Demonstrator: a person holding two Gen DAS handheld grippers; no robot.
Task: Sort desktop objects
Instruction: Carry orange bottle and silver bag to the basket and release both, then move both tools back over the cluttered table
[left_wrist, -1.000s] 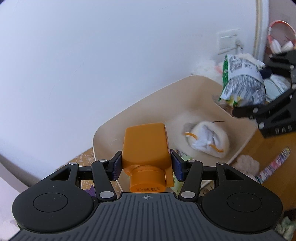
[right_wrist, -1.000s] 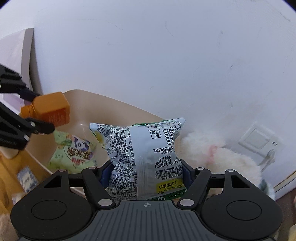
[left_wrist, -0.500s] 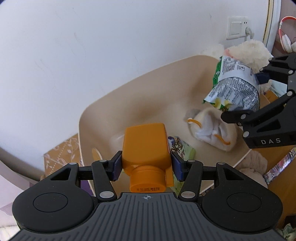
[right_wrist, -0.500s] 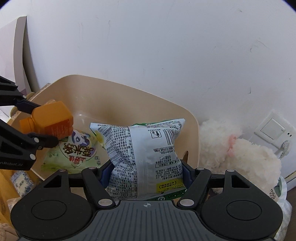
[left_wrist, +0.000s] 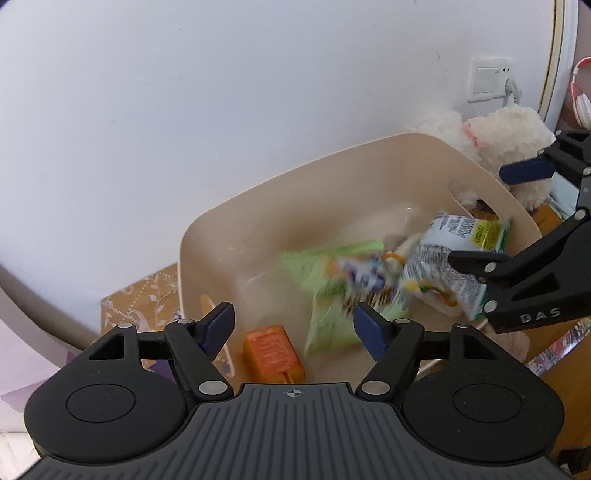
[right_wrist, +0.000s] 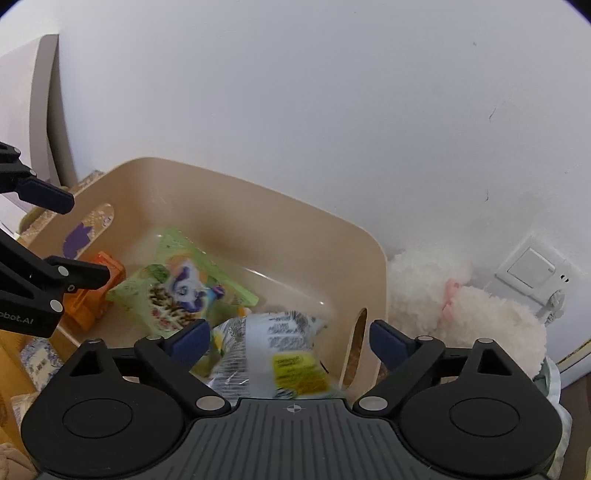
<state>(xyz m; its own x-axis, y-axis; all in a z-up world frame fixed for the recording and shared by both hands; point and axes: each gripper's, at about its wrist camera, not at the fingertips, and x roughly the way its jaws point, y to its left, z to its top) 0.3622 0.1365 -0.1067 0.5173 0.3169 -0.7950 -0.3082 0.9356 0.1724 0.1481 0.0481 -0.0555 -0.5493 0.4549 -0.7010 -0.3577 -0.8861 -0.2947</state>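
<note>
Both hand-held grippers hang over the beige bin (left_wrist: 258, 206), tilted down into it so that what they let go falls inside. The left hand-held gripper (left_wrist: 293, 323) is opening with nothing between its pads; the orange bottle (left_wrist: 273, 356) lies on the bin floor at about 6 o'clock, below the jaws. The right hand-held gripper (right_wrist: 290, 338) is also opening, and the silver snack bag (right_wrist: 280, 354) sits loose and blurred beneath it, pads clear of it, at the bin's 4 o'clock. A green snack packet (right_wrist: 184, 284) lies mid-bin. Readable writing is scant: "DAS" on the right gripper's finger, "obot.AI" on the left's; the bag's print is illegible.
</note>
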